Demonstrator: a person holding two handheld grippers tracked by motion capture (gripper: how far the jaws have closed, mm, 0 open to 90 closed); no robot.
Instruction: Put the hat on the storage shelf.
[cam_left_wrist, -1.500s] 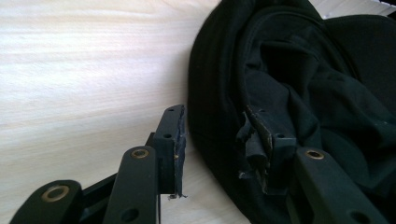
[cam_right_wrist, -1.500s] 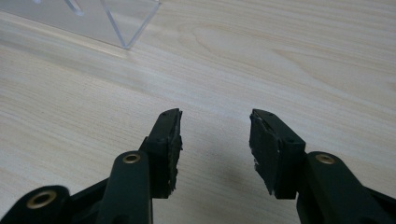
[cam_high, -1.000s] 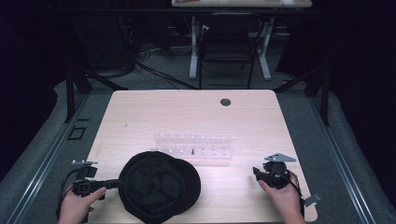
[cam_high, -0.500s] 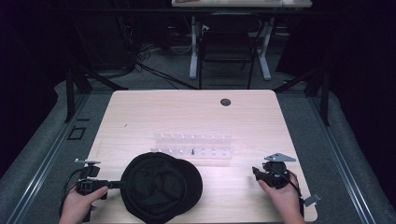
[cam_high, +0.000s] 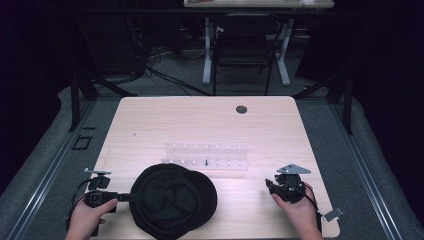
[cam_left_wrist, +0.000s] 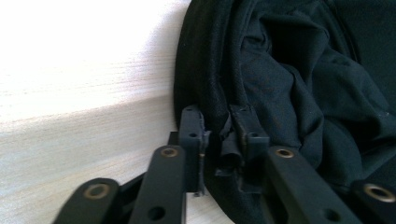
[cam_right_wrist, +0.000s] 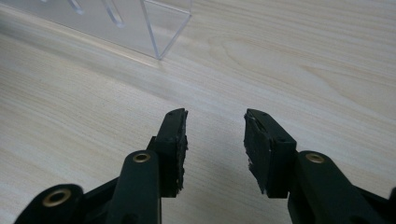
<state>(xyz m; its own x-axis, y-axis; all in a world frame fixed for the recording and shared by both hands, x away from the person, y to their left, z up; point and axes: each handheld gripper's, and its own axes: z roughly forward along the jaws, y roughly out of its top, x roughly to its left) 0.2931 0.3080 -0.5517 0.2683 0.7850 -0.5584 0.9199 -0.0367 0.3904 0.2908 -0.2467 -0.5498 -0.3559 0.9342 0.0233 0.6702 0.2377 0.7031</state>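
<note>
We are pinching the soft, floppy black hat (cam_high: 172, 200) by its rim; our left gripper (cam_left_wrist: 219, 140), jaws just closing, is grasping it, while our right gripper (cam_right_wrist: 215, 140) is hanging released, empty.

A clear plastic rack (cam_high: 206, 159) is set near the middle of a light wooden table (cam_high: 200, 120). A round dark grommet (cam_high: 241, 109) is seen toward the far edge.
</note>
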